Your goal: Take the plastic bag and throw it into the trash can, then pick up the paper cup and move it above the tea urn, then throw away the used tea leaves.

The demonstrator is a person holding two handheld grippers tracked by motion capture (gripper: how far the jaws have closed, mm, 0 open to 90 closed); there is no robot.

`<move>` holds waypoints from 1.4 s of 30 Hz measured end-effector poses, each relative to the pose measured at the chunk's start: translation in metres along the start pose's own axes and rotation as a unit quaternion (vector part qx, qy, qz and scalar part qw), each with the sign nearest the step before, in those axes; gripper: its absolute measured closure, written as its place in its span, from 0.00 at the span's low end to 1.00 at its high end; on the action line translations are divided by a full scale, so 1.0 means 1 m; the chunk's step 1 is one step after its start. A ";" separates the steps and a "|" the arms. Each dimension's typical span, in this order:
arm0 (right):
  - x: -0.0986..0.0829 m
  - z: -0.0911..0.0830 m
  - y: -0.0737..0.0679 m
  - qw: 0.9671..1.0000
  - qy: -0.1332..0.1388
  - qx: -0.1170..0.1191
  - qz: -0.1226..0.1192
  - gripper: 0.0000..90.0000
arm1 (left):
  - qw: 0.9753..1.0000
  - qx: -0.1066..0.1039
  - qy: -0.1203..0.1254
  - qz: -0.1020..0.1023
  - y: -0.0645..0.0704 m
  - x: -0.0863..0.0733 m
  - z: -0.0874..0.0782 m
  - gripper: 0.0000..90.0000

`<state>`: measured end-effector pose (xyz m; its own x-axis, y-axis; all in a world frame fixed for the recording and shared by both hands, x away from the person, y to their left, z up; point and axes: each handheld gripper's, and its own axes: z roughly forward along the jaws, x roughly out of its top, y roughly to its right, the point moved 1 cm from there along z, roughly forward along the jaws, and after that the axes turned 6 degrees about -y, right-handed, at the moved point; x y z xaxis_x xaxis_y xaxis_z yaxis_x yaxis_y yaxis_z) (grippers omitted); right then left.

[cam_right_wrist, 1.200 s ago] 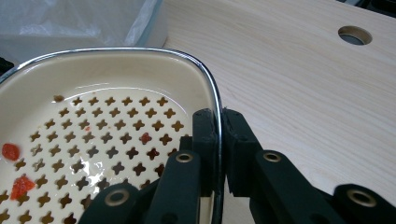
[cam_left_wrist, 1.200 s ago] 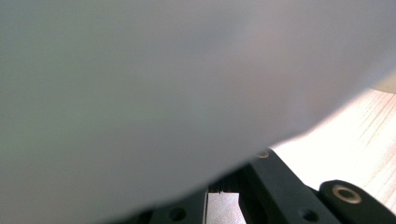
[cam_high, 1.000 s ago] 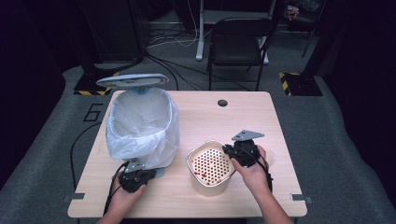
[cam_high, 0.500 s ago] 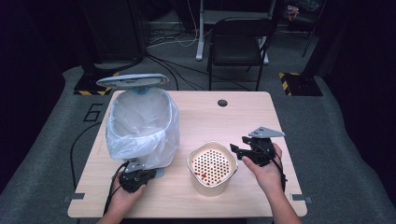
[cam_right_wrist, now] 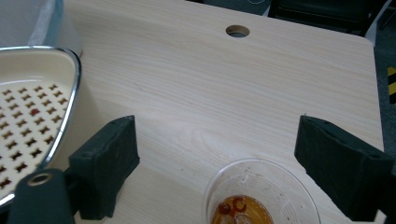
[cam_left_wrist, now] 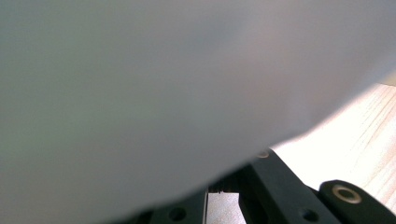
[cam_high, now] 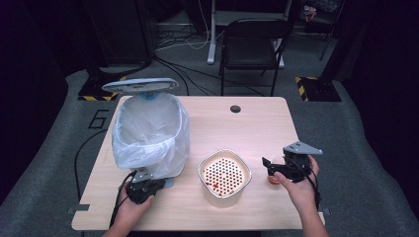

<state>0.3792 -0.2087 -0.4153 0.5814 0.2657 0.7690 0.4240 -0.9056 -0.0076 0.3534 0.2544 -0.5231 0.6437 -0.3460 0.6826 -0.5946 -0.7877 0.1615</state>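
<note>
A person's right gripper, its two blocky black jaws faced with matte foam-like pads, stands spread wide over a clear plastic cup on a pale wood-grain table. The round, thin-walled cup sits just below and between the jaws, touching neither, with amber liquid and reddish bits at its bottom and droplets on its inner wall. In the high view the cup is an orange spot tucked under the right gripper, which carries a grey three-cornered plate on top.

To that gripper's left stands a cream-coloured strainer basket, rounded-square in outline with a shiny metal rim and a floor pierced by rows of small cross-shaped holes; its rim lies close beside the left-hand jaw. A few red specks cling to the perforated floor of the basket in the high view.

The left gripper rests at the foot of a bin lined with a thin, crinkled, translucent white bag, its grey oval lid raised behind. From the left gripper's own camera the smooth white bag presses right up against the lens; whether those jaws are apart or together cannot be told. A round cable hole pierces the tabletop ahead of the right gripper.
</note>
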 end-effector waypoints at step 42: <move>-0.063 0.043 0.027 0.999 -0.028 -0.013 0.011 0.32 | 1.000 -0.002 0.003 -0.001 0.000 0.000 0.000 1.00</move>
<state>0.3842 -0.2355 -0.4915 0.6286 0.2638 0.7316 0.3927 -0.9197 -0.0058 0.3537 0.2544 -0.5235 0.6426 -0.3411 0.6861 -0.5944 -0.7869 0.1656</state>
